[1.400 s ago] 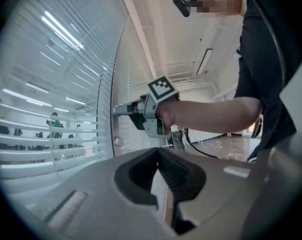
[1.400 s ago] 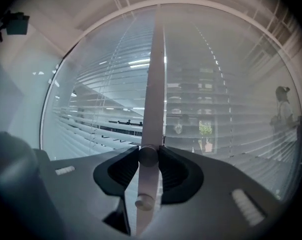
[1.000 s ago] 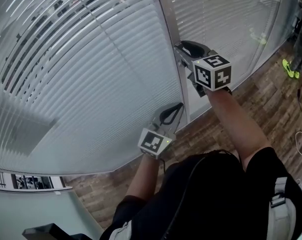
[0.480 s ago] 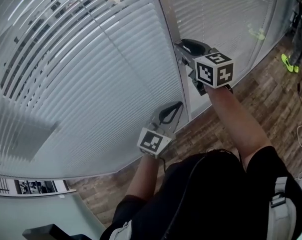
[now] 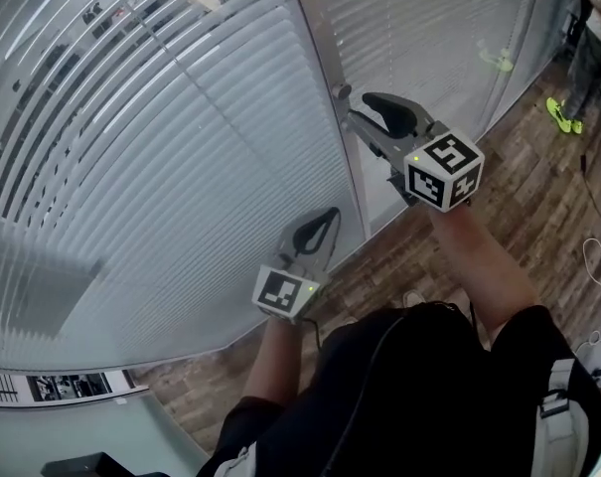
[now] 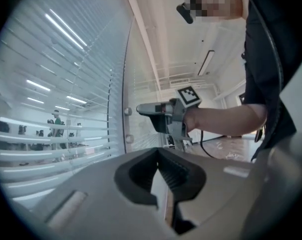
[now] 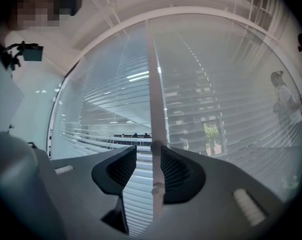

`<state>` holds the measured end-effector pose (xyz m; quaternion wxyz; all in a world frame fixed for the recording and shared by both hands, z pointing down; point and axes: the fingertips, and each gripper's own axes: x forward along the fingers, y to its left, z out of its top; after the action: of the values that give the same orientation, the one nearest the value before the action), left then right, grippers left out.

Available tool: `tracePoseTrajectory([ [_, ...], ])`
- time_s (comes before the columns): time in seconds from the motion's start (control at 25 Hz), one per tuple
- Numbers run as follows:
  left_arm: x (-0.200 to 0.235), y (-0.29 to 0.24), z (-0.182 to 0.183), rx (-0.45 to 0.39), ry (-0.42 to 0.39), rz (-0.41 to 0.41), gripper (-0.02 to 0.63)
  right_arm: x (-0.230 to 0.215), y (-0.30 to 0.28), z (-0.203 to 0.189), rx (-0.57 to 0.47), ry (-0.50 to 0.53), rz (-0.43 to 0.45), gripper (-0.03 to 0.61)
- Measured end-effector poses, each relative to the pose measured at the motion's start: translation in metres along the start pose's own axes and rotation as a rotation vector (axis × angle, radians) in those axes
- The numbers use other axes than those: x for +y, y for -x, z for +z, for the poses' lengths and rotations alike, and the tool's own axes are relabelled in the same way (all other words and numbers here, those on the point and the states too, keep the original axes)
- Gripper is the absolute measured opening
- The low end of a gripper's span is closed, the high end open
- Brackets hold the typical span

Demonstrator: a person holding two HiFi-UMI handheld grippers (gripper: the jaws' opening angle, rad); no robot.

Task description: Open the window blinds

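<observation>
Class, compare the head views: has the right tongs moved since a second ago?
Yes. The right tongs drew back from the window post toward the person; jaws just opening, the knob ahead, nothing gripped between them.

Blinds [image 5: 181, 167] are hung left and right of an upright post [image 5: 320, 38]; two knobs [image 6: 128, 111] are fixed on it, one above the other.

A bystander [image 5: 594, 38] in neon-green shoes [image 5: 559, 115] stands on the wood-plank floor [image 5: 538, 217] at upper right.

Bystander [image 5: 590, 43] cut off at the head view's right edge; beyond the blinds [image 6: 66, 84], perhaps tiny figures [image 6: 55, 119].
</observation>
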<state>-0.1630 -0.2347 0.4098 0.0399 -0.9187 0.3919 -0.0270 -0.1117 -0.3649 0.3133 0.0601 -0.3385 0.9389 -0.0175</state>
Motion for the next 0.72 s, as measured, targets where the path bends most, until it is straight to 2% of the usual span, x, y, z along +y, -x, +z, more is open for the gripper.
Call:
tracePoseTrajectory([
  [0.12,-0.005,-0.002,0.003,0.007,0.016,-0.007,0.003,0.031,0.025,-0.005,-0.010,0.123,0.083,0.123],
  [0.24,-0.003,-0.004,0.000,0.012,0.020,0.006,0.003,0.060,0.047,-0.013,-0.007,0.222,0.128,0.080],
  [0.36,-0.003,-0.006,-0.001,0.009,0.024,0.016,0.003,0.079,0.072,-0.017,-0.024,0.217,0.156,0.011],
  [0.6,-0.014,-0.005,0.009,-0.027,0.068,0.012,0.003,0.070,0.116,-0.043,0.043,0.202,0.129,0.006],
  [0.72,-0.016,-0.004,0.014,-0.027,0.056,0.026,0.003,0.064,0.133,-0.047,0.057,0.175,0.131,0.006],
])
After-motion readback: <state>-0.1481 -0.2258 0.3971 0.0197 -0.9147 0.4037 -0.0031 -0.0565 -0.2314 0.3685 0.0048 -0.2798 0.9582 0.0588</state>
